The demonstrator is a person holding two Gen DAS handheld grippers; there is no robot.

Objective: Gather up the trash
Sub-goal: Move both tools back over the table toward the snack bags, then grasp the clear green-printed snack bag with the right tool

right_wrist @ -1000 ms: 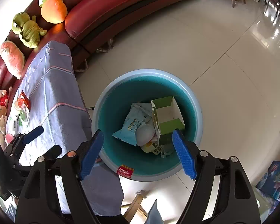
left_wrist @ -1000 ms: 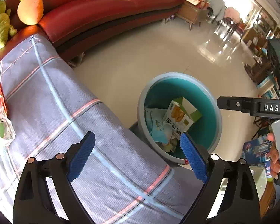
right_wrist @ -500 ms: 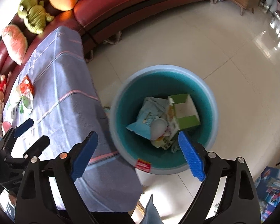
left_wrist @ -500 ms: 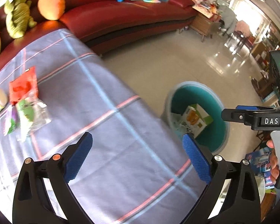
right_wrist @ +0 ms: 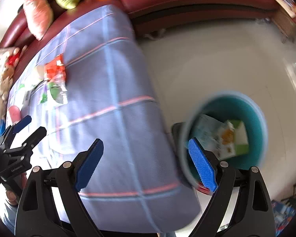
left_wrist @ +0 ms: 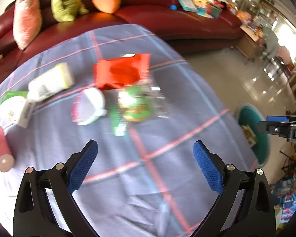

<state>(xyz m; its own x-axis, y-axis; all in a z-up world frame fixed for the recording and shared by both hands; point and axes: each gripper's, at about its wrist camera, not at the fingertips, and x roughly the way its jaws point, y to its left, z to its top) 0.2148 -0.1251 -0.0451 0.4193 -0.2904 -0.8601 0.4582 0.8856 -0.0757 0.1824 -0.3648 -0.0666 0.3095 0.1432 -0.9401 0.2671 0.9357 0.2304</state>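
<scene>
Left gripper (left_wrist: 145, 164) spread wide, empty, above tablecloth (left_wrist: 128, 177); right gripper (right_wrist: 146, 162) likewise.

A table draped in a grey-blue checked cloth (left_wrist: 148, 177) is carrying a loose scatter of litter. A red wrapper (left_wrist: 121, 73) is lying toward the far side, with a clear packet printed in green (left_wrist: 136, 106) just in front of it and a white cup (left_wrist: 89, 106) beside that (all blurred). Further left, a pale carton (left_wrist: 50, 82) and a pink cylinder (left_wrist: 0, 148) are resting. On the tiled floor (right_wrist: 217, 59), a teal bin (right_wrist: 256, 118) is standing near the table's end.
</scene>
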